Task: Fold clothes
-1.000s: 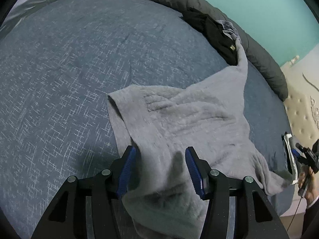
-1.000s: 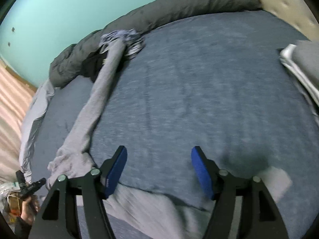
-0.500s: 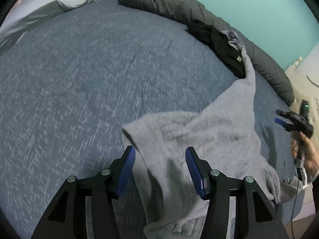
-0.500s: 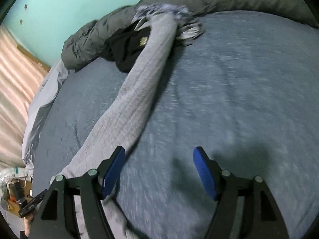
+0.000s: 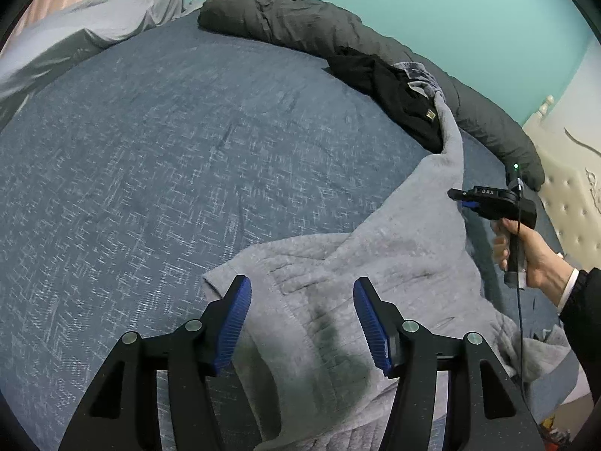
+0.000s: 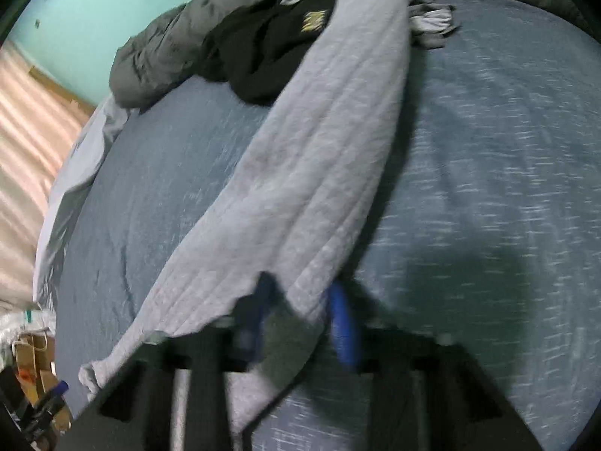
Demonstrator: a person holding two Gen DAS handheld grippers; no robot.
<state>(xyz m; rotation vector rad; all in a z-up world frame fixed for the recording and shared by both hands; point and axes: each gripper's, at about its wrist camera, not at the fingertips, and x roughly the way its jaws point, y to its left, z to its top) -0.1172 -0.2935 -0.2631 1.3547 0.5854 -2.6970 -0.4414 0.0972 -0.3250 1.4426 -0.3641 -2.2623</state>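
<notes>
A grey knitted garment (image 5: 394, 248) lies spread on the blue bed cover (image 5: 169, 150), one long strip of it reaching up to a heap of clothes. My left gripper (image 5: 300, 293) hovers over its near part. Its jaws are opening, with cloth below and between them but not pinched. In the left wrist view a hand (image 5: 526, 248) holds my right gripper (image 5: 456, 197) at the strip's right edge. In the blurred right wrist view the right gripper (image 6: 300, 297) has its jaws closing on a fold of the grey garment (image 6: 319, 150).
A black garment (image 5: 387, 90) and a bluish-grey one lie heaped at the far edge against a rolled dark grey duvet (image 5: 300, 22). A padded cream headboard (image 5: 563, 195) stands at the right. A pale sheet (image 5: 94, 34) lies at the far left. Wide bare cover spreads left.
My right gripper swept across the bed to the grey strip, and its wide-open jaws closed around the cloth. The left gripper barely moved. The garment's near part shifted under it.
</notes>
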